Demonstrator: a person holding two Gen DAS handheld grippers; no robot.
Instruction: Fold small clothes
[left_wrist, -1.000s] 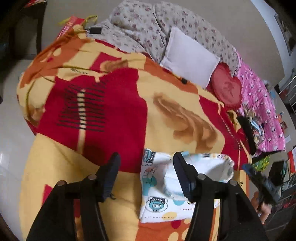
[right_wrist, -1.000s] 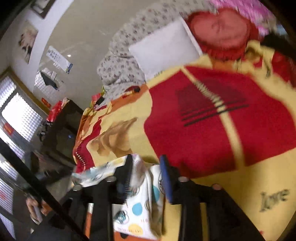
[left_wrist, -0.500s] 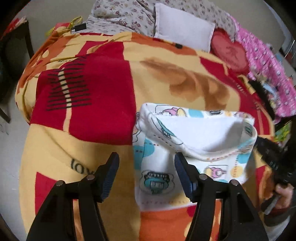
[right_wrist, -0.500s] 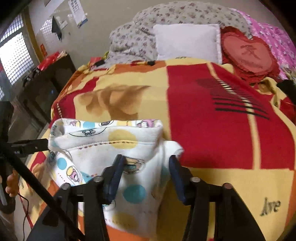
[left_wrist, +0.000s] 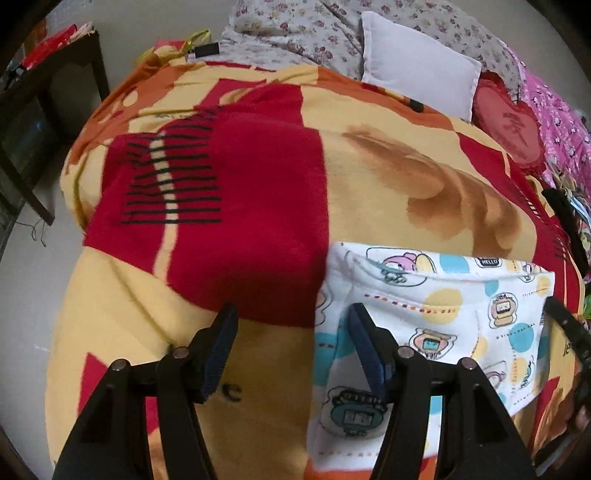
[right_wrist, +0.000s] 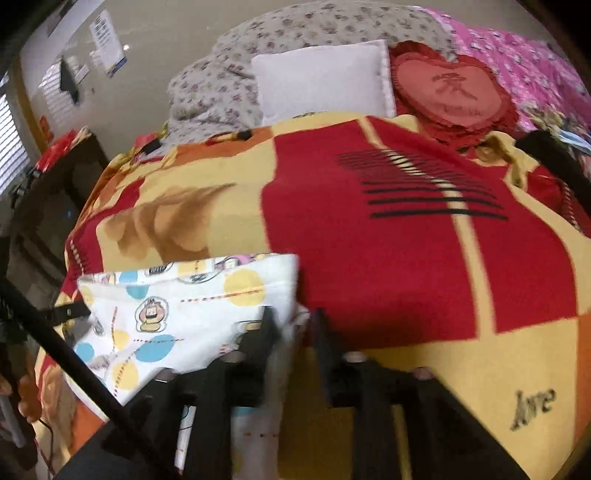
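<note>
While a small white garment (left_wrist: 436, 325) printed with cartoon figures and coloured dots lies folded on a red, yellow and orange blanket (left_wrist: 229, 229), the left gripper (left_wrist: 291, 332) hangs over the garment's left edge with its jaws standing well apart. In the left wrist view, its right finger (left_wrist: 364, 339) sits over the printed cloth and its left finger (left_wrist: 221, 332) over bare blanket, neither pressing on the fabric as far as can be seen. The garment's upper edge is turned over in a neat band. Beyond it, a white pillow (left_wrist: 417, 70) leans on a flowered quilt (left_wrist: 295, 33), beside a red heart-shaped cushion (left_wrist: 506, 125) and a pink bedcover (left_wrist: 554, 110). A dark table (left_wrist: 48, 110) stands at the left.

In the right wrist view, blurred by motion, the right gripper (right_wrist: 291, 332) is at the garment's (right_wrist: 177, 314) right-hand corner. Its jaws stand partly apart and have just been opening; a fold of white cloth runs between them, though they do not appear to clamp it. The blanket (right_wrist: 388, 258) spreads ahead, with the word "love" (right_wrist: 532, 406) woven into its yellow corner, and the pillow (right_wrist: 325, 81) and heart cushion (right_wrist: 454, 92) lie at the far end. The other gripper's dark finger (right_wrist: 70, 314) shows at the garment's far left edge.
</note>
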